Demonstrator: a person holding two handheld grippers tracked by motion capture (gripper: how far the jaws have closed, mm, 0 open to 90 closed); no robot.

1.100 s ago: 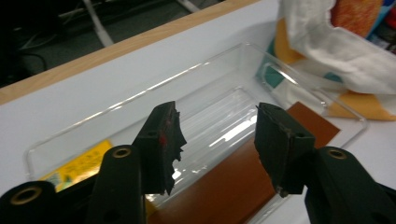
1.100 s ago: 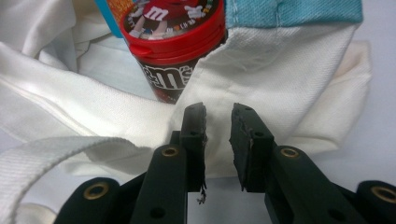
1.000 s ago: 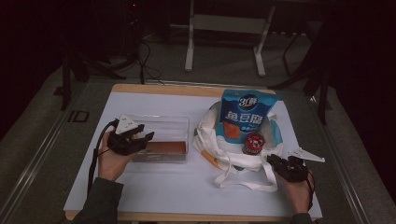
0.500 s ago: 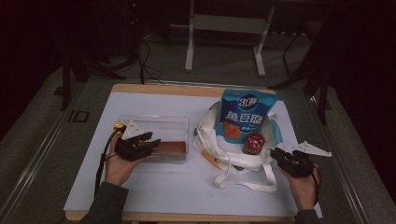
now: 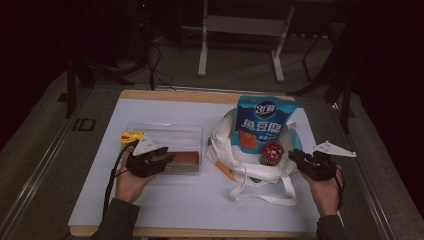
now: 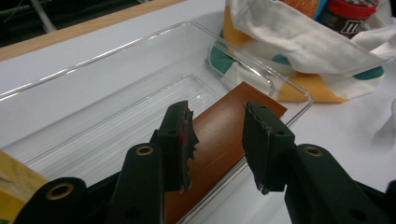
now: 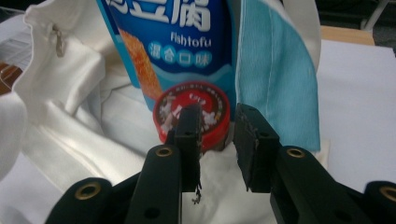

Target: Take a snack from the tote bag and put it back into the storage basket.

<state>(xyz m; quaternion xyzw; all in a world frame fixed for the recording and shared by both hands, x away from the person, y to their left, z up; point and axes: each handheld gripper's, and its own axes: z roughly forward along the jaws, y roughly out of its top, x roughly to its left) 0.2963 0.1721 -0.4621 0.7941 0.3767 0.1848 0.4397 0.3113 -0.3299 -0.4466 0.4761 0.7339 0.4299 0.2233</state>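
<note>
The high view is dim and grainy: the white table top (image 5: 165, 205) catches light from above while the floor beyond sinks into near black. Both gripper views are brighter. Soft glare streaks the clear plastic tray (image 6: 116, 60) ahead of the left jaws, and the black jaws themselves look slightly soft-focused.

free: table front edge (image 5: 200, 210) | blocked: clear tray (image 5: 165, 131) left, tote bag (image 5: 250, 167) right

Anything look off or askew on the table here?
Mostly tidy. The brown packet lies tilted in the clear tray, one corner riding up on its rim. The tote bag is slumped open, its straps sprawled over the table.
</note>
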